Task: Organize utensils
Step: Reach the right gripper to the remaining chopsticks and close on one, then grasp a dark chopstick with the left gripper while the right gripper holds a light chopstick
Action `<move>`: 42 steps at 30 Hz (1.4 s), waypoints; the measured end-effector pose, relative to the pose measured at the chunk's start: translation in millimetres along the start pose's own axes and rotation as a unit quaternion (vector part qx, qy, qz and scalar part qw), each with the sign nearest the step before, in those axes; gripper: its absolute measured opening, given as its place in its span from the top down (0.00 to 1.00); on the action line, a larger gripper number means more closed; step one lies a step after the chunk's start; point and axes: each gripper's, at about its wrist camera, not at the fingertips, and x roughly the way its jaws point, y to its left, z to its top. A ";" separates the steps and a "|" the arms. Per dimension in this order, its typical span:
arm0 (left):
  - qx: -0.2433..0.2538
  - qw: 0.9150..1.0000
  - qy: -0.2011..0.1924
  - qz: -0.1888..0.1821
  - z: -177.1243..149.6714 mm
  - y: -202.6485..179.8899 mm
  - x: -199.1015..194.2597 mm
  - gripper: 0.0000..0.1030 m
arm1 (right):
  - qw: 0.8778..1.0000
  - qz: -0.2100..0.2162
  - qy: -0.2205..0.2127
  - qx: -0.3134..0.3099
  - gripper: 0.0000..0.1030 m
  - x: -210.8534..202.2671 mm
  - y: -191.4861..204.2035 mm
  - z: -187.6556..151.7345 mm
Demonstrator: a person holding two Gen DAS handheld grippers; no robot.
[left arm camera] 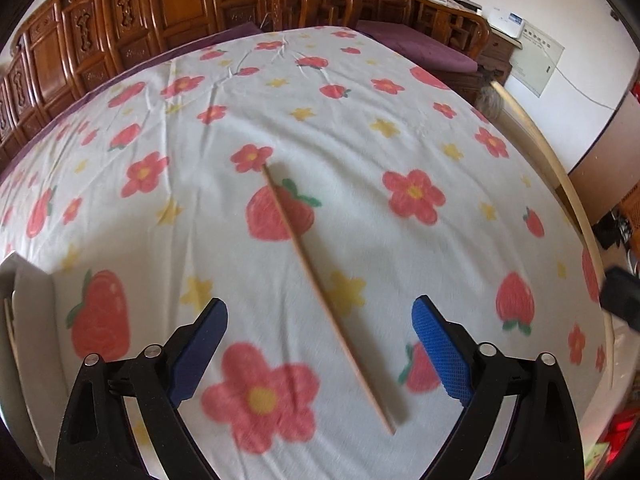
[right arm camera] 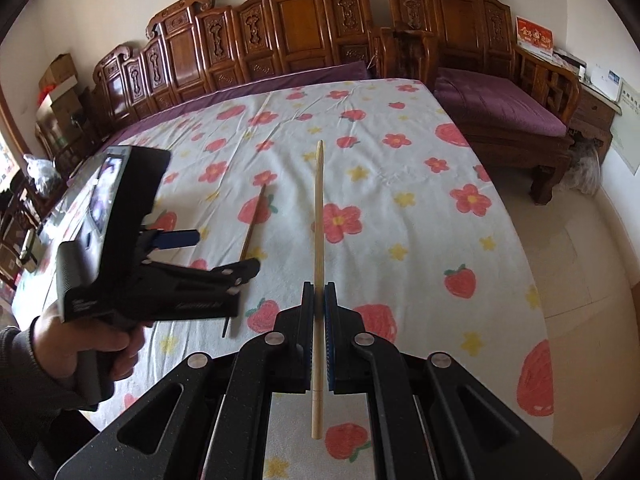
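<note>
The left gripper (left arm camera: 320, 344) hangs over the table with its jaws wide apart, blue pads (left arm camera: 440, 348) facing each other and nothing pressed between them. A thin wooden chopstick (left arm camera: 320, 292) lies flat on the flowered tablecloth (left arm camera: 400, 140), running diagonally from a red flower down to a point between the two jaws, clear of both pads. A second, paler chopstick (left arm camera: 560, 176) crosses the right edge, its lower end at a dark, blurred object (left arm camera: 622, 296). A white tray (left arm camera: 24, 320) sits at the left edge. Carved wooden chairs (left arm camera: 180, 12) stand behind the table.
</note>
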 end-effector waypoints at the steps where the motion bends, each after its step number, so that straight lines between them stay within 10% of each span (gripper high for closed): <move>1: 0.002 1.000 0.002 0.001 2.4 -1.8 2.7 0.24 | 1.000 0.001 0.000 0.001 0.94 0.4 -0.7 0.5; 18: -0.010 0.999 0.025 0.030 15.3 -1.9 22.1 0.91 | 1.000 0.007 0.005 -0.001 0.94 2.8 -1.5 0.8; 42: 0.011 0.999 -0.029 0.020 12.1 -9.0 -43.5 0.96 | 1.000 0.021 -0.010 -0.015 0.94 -9.7 14.0 4.0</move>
